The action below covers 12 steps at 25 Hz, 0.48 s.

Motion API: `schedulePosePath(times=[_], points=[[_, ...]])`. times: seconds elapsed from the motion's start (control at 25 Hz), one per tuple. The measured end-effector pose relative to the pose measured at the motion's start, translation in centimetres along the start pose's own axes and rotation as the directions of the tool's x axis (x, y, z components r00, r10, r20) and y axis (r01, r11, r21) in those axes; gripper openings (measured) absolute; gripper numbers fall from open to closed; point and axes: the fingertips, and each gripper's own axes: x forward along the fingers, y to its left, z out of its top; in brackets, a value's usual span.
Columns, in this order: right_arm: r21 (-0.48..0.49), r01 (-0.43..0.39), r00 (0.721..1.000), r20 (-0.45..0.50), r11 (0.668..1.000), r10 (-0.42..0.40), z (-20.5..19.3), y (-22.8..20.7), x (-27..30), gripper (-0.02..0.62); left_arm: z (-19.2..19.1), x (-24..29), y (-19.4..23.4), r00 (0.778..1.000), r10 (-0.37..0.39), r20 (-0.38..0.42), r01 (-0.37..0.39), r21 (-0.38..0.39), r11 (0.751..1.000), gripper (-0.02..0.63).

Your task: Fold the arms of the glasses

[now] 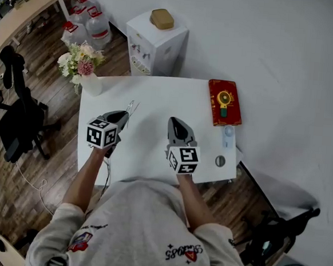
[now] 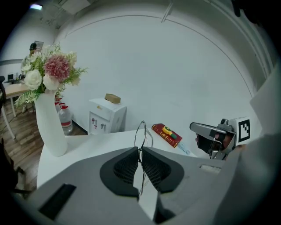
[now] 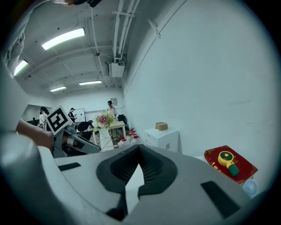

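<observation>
Since the glasses (image 2: 143, 132) are thin wire and would likely skid on a smooth top, the left gripper (image 2: 140, 154) has its jaws clamped together on them. The rims stand up edge-on just past the jaw tips, and a strand of the frame runs down between the pads. In the head view the glasses (image 1: 132, 108) sit at the far tip of the left gripper (image 1: 123, 116), over the left part of the white table (image 1: 158, 94). That grip seems meant to steady the frame so the other hand can work an arm. The frame is too fine to tell whether either arm is folded yet.

To the right and well apart from the glasses, the right gripper (image 1: 176, 122) is over the table's middle. Its jaws are shut with nothing between them (image 3: 138, 151), probably so the closed tip can act as one blunt finger to nudge an arm inward.

The clutter sits clear of the work: a red book (image 1: 224, 102) at the far right edge, a vase of flowers (image 1: 82, 68) at the far left corner, and a white cabinet (image 1: 156, 42) beyond the table.
</observation>
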Motion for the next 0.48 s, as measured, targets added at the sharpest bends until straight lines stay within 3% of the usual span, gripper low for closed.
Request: schedulePosePath(times=[0.48], points=[[0.006, 0.0, 1.0, 0.006, 1.0, 0.0, 0.2, 0.17, 0.0, 0.002, -0.17, -0.59, 0.45, 1.0, 0.006, 0.019, -0.006, -0.031, 1.0, 0.027]])
